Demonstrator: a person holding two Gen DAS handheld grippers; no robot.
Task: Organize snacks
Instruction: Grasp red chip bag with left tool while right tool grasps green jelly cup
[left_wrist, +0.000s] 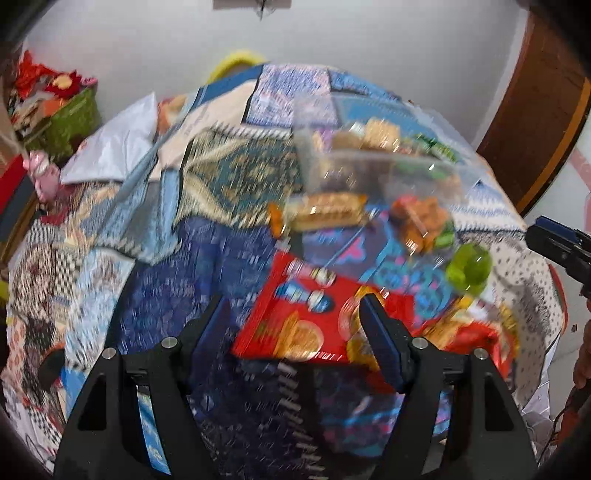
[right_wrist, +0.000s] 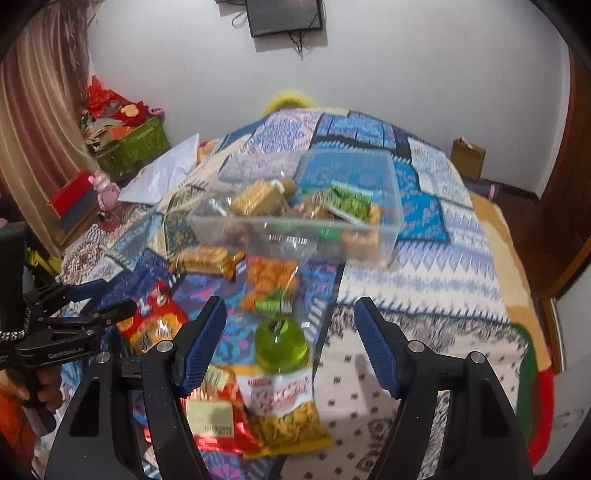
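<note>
We're mid-sort here: the clear plastic bin (right_wrist: 295, 206) sits around the middle of the bed (right_wrist: 436, 266) and already holds a few packets, with several snacks lying loose on the quilt between it and the near edge. Looks like we're in the reach-for-the-next-one step.

Our left gripper (left_wrist: 295, 325) has its jaws apart with nothing in them, hovering over the red snack bag (left_wrist: 295, 321). That bag lies flat, long axis running roughly toward the bin, tilted a bit to the left in the left wrist view. Blur makes it hard to say which end is the top.

Our right gripper (right_wrist: 290, 339) is also spread and empty, lined up above the green lid (right_wrist: 282, 341) and the yellow noodle snack bag (right_wrist: 284, 410) just beside the near edge. That bag's long axis points toward the bin.

Next up, probably: drop down, pinch an edge of each bag, carry to the bin.
</note>
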